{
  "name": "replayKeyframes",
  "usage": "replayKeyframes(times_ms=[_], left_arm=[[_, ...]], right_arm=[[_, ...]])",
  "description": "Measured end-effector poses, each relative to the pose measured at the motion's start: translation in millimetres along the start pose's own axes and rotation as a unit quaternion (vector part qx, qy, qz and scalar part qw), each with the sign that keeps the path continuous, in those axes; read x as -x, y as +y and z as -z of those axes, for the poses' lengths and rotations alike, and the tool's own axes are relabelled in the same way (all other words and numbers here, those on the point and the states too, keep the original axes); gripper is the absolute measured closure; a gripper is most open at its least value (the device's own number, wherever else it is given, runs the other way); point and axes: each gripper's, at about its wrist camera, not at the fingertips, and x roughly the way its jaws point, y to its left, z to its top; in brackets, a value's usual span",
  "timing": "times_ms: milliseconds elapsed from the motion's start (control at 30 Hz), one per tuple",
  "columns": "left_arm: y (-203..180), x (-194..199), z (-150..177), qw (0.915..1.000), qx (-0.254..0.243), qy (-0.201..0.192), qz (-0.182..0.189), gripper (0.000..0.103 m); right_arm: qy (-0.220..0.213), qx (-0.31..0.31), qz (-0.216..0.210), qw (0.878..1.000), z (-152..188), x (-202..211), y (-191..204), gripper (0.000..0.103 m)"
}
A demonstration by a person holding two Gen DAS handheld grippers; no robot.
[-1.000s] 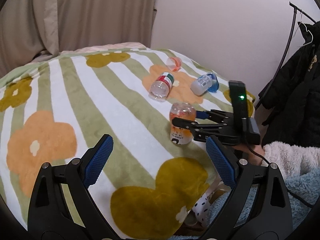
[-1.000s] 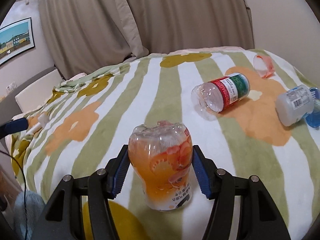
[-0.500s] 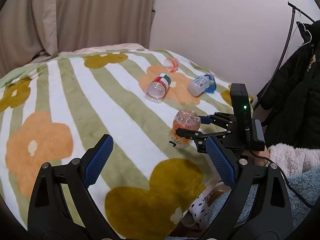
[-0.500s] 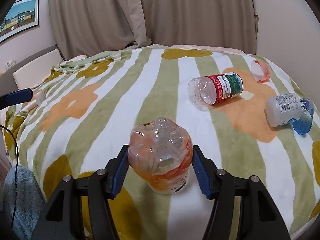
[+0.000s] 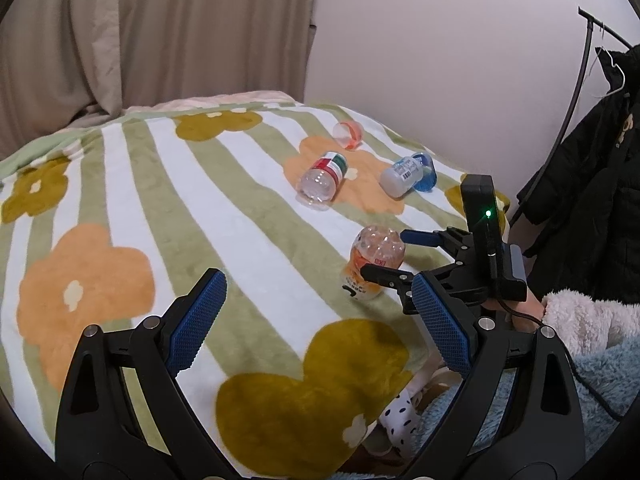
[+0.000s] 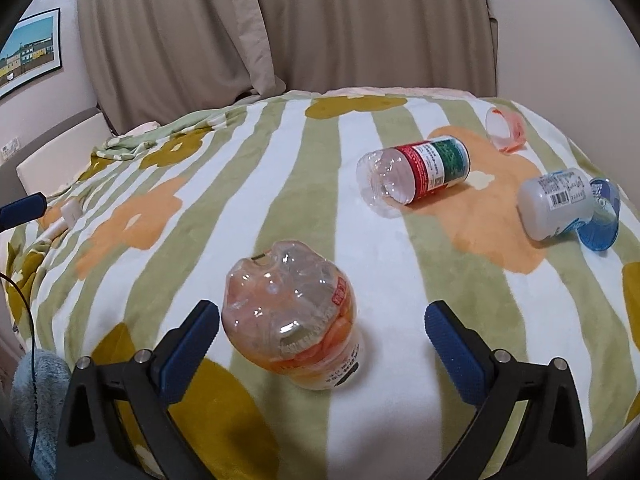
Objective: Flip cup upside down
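1. The orange-labelled cut-bottle cup [image 6: 294, 320] is standing on the striped flower blanket [image 6: 248, 184] with its lobed closed end up and its rim down in the pile, so I am judging the flip itself as done and the step in hand as the release and retreat.

2. The right gripper [image 6: 322, 340] is sitting with its blue pads spread wide, clamped on nothing. The left pad [image 6: 188, 352] is lying just beside the cup at about its 8 o'clock, the right pad [image 6: 454, 354] well clear at about 4 o'clock; the cup is off-centre, nearer the left pad.

3. To finish well, I would be drawing the gripper straight back toward 6 o'clock, keeping the pads spread, so the near left pad is not brushing the cup. The blanket is soft and the cup light and slightly leaning, so a sideways nudge could be tipping it.

4. In the left wrist view, the cup [image 5: 374, 264] is lying at about 1 o'clock from the left gripper [image 5: 320, 328], well apart from it. That gripper's pads are also wide apart and holding nothing.

5. The red-and-green labelled bottle piece [image 6: 416, 174], pink cup [image 6: 504, 130] and white bottle piece on the blue cup [image 6: 600, 216] are lying on their sides toward 1 and 2 o'clock, away from the retreat path.
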Motion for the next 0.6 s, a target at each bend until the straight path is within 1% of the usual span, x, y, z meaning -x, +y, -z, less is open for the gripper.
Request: replayKeyframes(times_ms=[67,133,200,233,300,333,367,400,433,467,500,600], left_arm=[[-2,6,-6,0.9999,0.003,-0.01,0.002,0.009],[-5,13,-15,0.9996,0.003,-0.028,0.008,0.009],[-10,23,-29,0.9985,0.0,-0.054,0.008,0.009],[-15,31,-38,0.9972,-0.004,-0.074,0.005,0.009],[-25,43,-55,0.9941,-0.014,-0.108,0.001,0.007],[-32,50,-65,0.9915,-0.019,-0.129,-0.003,0.001],[-39,58,-74,0.9883,-0.024,-0.15,-0.005,0.0],[-45,63,-82,0.9857,-0.029,-0.166,-0.006,0.0],[-52,68,-89,0.9834,-0.033,-0.178,-0.006,0.0],[-58,72,-96,0.9814,-0.037,-0.188,-0.005,0.0],[-67,76,-105,0.9789,-0.042,-0.2,-0.004,0.0],[-83,84,-121,0.9751,-0.046,-0.217,-0.001,0.0]], right_arm=[[-0.006,-0.003,-0.004,1.0,-5,10,0,0.0],[-0.028,-0.004,-0.005,1.0,-16,32,0,0.0],[-0.065,-0.002,0.012,0.998,-31,64,0,0.0],[-0.09,0.002,0.034,0.995,-40,87,1,0.0],[-0.141,0.019,0.094,0.985,-58,137,6,0.0],[-0.158,0.027,0.12,0.98,-63,156,10,0.0],[-0.177,0.034,0.154,0.972,-70,182,15,0.0],[-0.19,0.037,0.176,0.965,-74,199,20,0.0],[-0.212,0.036,0.201,0.956,-77,223,25,0.0],[-0.234,0.035,0.214,0.948,-79,247,29,0.0],[-0.248,0.034,0.218,0.943,-80,265,31,0.0],[-0.261,0.03,0.242,0.934,-82,307,33,0.0]])
